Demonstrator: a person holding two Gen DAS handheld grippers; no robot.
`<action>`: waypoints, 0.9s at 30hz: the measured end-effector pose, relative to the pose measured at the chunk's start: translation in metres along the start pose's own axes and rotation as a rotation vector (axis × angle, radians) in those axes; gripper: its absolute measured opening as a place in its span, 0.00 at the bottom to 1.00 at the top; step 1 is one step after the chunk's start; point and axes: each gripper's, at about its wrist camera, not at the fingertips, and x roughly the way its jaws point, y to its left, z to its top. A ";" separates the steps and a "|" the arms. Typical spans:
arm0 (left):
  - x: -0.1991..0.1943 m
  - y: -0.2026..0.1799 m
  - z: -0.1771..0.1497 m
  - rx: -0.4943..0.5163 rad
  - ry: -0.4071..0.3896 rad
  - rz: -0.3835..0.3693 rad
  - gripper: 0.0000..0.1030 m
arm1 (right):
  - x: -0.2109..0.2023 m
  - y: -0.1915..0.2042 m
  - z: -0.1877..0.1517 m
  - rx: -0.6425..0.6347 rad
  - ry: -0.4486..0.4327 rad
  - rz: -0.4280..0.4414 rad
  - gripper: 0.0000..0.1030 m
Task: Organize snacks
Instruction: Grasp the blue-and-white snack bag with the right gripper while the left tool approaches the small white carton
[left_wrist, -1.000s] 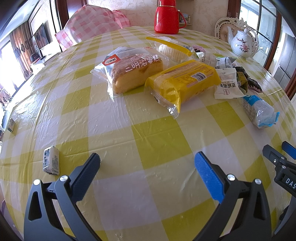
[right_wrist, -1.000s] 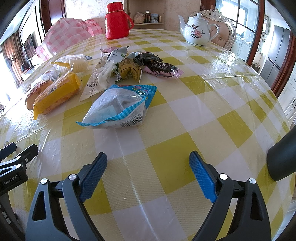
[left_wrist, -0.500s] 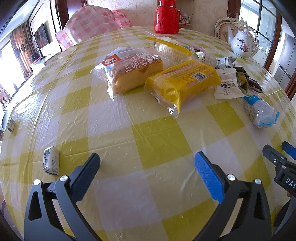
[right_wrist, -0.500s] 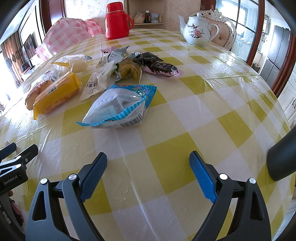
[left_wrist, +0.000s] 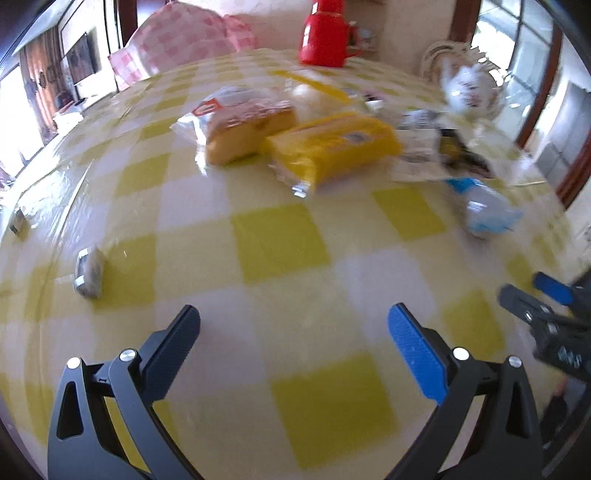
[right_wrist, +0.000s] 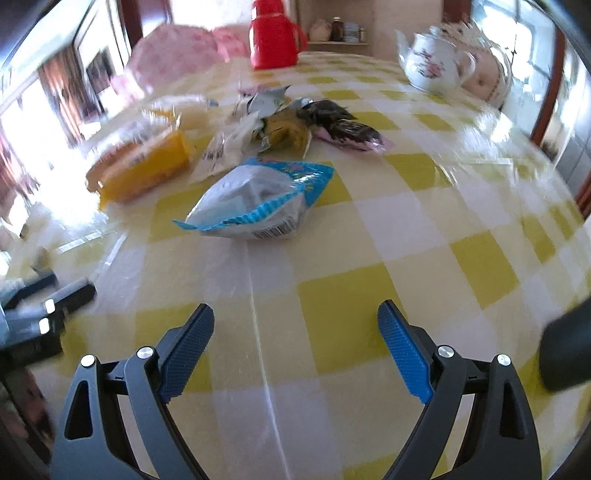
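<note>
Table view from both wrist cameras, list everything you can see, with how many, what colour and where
Tablecloth: one, yellow and white check, covers the table.
Cake in clear bag: one, golden, far left of the pile.
Yellow packet: one, beside the cake, on its right.
Blue and silver packet: one, nearest the right gripper.
Small grey packet: one, alone near the left edge.
White packet: one, between yellow packet and dark wrappers.
Dark wrappers: several, olive, black and pink, count unclear, mid-table.
Red flask: one, far edge.
Teapot: one, white with flowers, far right.
Left gripper: open, blue pads, holds nothing.
Right gripper: open, blue pads, holds nothing.
</note>
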 end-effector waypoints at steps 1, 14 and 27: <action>-0.009 -0.005 -0.006 0.012 -0.027 -0.002 0.99 | -0.003 -0.002 -0.003 0.005 -0.005 0.023 0.85; -0.113 0.082 0.032 -0.046 -0.198 0.073 0.99 | 0.025 0.018 0.060 0.126 0.037 0.023 0.84; -0.106 0.253 0.030 -0.275 -0.105 0.169 0.99 | 0.052 0.029 0.069 0.104 -0.042 -0.075 0.35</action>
